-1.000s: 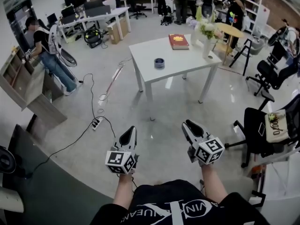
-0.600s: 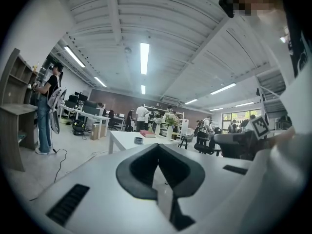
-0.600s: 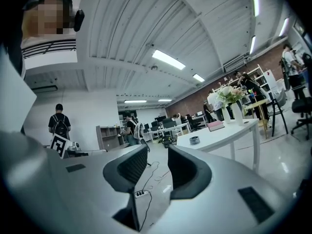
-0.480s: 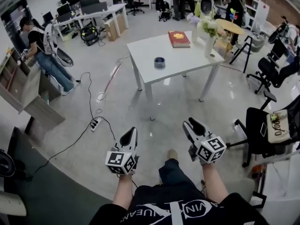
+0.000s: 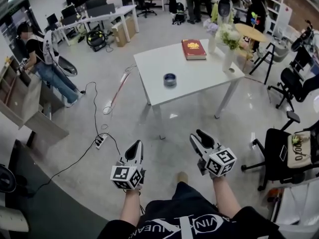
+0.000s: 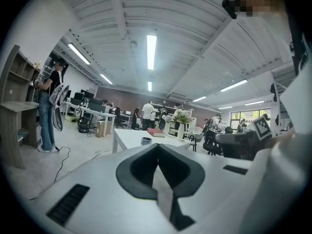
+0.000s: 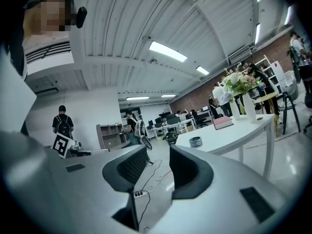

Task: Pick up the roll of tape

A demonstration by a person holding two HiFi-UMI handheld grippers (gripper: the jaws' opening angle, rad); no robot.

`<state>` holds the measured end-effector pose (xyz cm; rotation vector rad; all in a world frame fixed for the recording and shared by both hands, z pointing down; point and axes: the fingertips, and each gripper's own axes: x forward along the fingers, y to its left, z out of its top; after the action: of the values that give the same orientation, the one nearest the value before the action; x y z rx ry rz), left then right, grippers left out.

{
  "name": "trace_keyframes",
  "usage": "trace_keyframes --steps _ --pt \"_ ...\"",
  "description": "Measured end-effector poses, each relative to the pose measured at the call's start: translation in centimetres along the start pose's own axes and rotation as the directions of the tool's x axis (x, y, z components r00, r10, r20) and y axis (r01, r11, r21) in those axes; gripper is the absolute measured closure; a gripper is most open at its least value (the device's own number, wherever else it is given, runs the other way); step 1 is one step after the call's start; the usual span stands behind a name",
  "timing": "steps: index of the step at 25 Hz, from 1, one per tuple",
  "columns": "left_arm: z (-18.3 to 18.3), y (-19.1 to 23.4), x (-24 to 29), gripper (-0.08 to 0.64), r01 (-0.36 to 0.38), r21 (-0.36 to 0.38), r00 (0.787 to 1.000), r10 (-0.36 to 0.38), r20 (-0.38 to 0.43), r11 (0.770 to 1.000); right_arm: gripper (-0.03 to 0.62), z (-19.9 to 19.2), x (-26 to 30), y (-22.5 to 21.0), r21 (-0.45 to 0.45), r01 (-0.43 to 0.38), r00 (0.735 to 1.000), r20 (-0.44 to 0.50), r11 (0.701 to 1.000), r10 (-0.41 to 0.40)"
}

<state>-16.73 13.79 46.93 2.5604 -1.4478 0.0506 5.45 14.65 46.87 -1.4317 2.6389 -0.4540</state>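
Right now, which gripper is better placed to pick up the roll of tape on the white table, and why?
Probably the right gripper: its jaws are opening, empty, while the left gripper has them together. Both are well short of the roll of tape on the table.

The roll of tape [image 5: 170, 79] is dark blue-grey; the table [image 5: 199, 76] under it is plain white; the book [image 5: 194, 49] is red with a yellowish mark on its cover; the vase [image 5: 229, 61] is white, its flowers [image 5: 230, 33] white and green; the floor [image 5: 89, 59] is glossy pale grey; the office chair [image 5: 273, 143] is black.
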Motion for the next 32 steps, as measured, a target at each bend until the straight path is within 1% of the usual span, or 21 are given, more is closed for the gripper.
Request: trace_keyframes --steps 6,18,25,32 --pt "0.1 0.6 5.2 0.561 -0.004 -0.023 1.0 0.004 -0.011 1.0 0.451 0.8 3.8 -3.7 0.006 -0.036 0.999 -0.024 0.999 0.036" --pt "1.0 1.8 13.2 0.561 -0.048 -0.004 0.999 0.047 -0.022 0.999 0.451 2.4 9.5 -9.0 0.009 -0.113 0.992 -0.062 0.994 0.113" --pt "1.1 1.5 15.4 0.561 -0.065 -0.011 0.998 0.065 -0.016 0.998 0.451 2.7 10.9 -11.2 0.023 -0.138 0.988 -0.066 0.99 0.14" --pt "1.2 2.1 16.2 0.561 -0.09 -0.011 0.996 0.09 -0.017 0.996 0.451 2.7 11.8 -11.8 0.028 -0.165 0.983 -0.081 0.986 0.166"
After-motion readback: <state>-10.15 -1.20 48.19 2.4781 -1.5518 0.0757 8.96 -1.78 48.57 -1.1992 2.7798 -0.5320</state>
